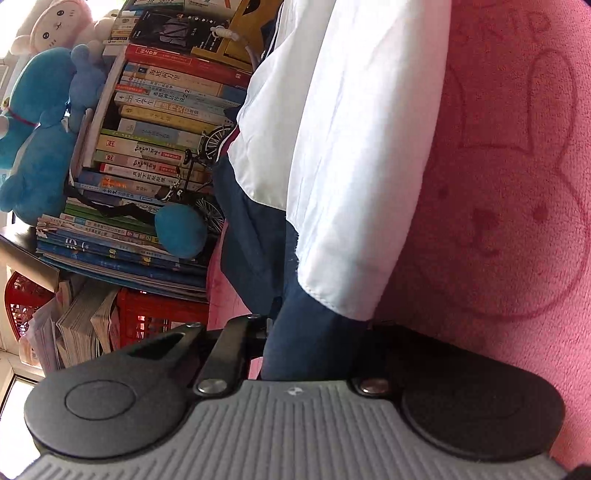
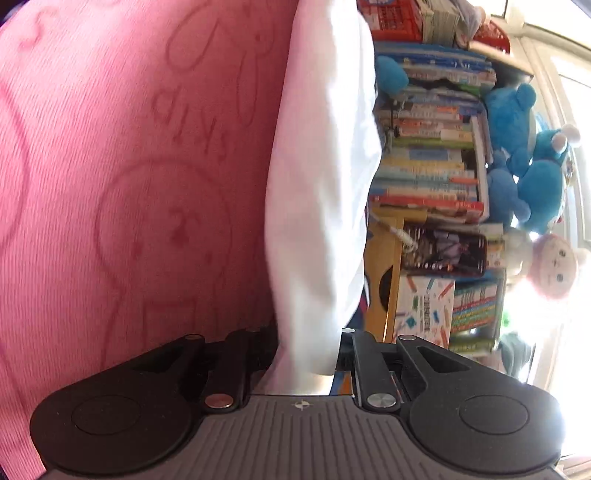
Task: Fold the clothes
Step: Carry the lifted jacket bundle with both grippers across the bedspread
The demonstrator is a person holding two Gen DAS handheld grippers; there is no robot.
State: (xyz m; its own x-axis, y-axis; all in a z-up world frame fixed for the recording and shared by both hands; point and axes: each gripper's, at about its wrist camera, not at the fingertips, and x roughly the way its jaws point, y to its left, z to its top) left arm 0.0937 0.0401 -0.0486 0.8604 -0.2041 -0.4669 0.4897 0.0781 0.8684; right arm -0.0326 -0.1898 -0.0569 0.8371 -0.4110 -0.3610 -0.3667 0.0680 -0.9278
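A white and navy jacket [image 1: 332, 155] hangs stretched in front of a pink blanket [image 1: 509, 184]. My left gripper [image 1: 314, 332] is shut on its navy part, and the cloth runs straight down into the jaws. In the right wrist view the same jacket [image 2: 321, 192] shows as a white band, and my right gripper [image 2: 308, 354] is shut on its white edge. The fingertips of both grippers are hidden by cloth.
A stack of books [image 1: 147, 155] stands beside the jacket, with blue plush toys [image 1: 37, 147] and a pink plush [image 1: 62, 26] against it. Red crates [image 1: 155, 317] with papers sit by the books. A small bicycle model [image 1: 199, 173] leans on the books. The pink blanket [image 2: 129, 166] fills the other side.
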